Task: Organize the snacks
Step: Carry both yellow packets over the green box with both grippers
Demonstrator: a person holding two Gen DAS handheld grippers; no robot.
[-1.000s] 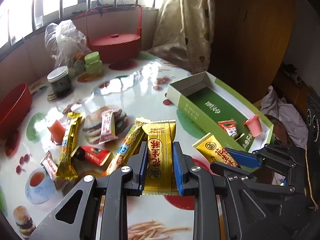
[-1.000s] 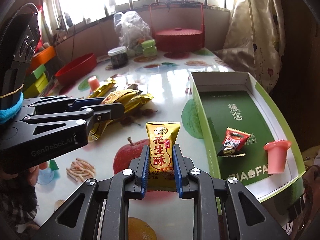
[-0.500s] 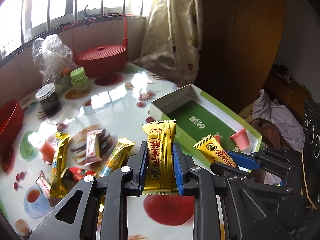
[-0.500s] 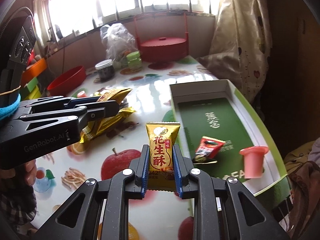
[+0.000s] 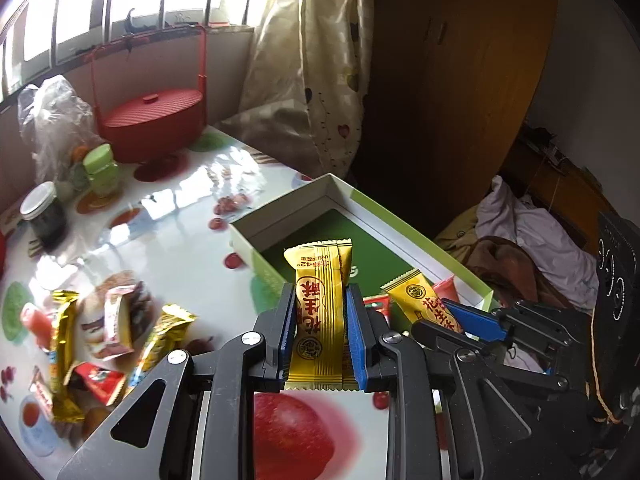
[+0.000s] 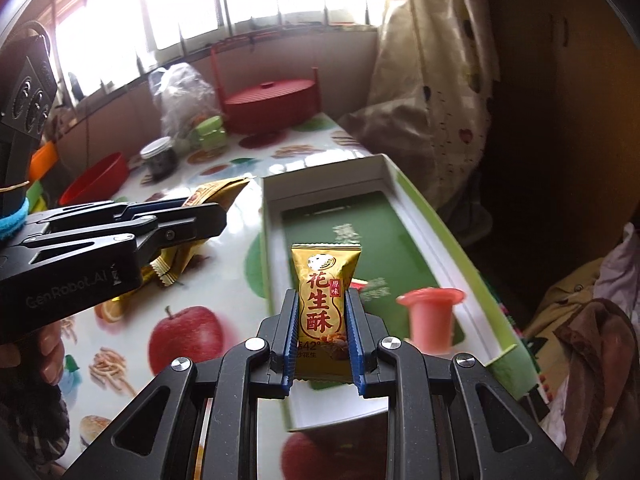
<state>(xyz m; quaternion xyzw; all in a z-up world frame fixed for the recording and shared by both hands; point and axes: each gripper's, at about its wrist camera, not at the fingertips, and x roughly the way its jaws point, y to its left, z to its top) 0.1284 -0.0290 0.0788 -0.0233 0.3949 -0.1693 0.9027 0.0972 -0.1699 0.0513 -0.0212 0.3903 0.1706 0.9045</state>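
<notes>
My left gripper point(image 5: 320, 300) is shut on a yellow peanut-crisp packet point(image 5: 320, 316), held above the table at the near edge of the open green-and-white box point(image 5: 280, 220). My right gripper point(image 6: 322, 304) is shut on a golden peanut-crisp packet point(image 6: 324, 292), held over the box point(image 6: 452, 236). The right gripper and its packet point(image 5: 420, 300) also show at the right of the left wrist view. A pink jelly cup point(image 6: 430, 316) and a red wrapped sweet point(image 6: 360, 284) lie in the box. The left gripper point(image 6: 200, 220) shows at the left of the right wrist view.
Several loose snack packets point(image 5: 120, 320) lie on the fruit-print tablecloth point(image 5: 180, 240) at the left. At the back stand a red lidded basket point(image 5: 152, 120), a green-lidded jar point(image 5: 100, 168), a dark jar point(image 5: 44, 216) and a plastic bag point(image 5: 52, 120). A red bowl point(image 6: 96, 180) sits far left.
Both grippers have lifted and moved with their packets toward the box. The right packet has gone from over the table to over the box floor.
</notes>
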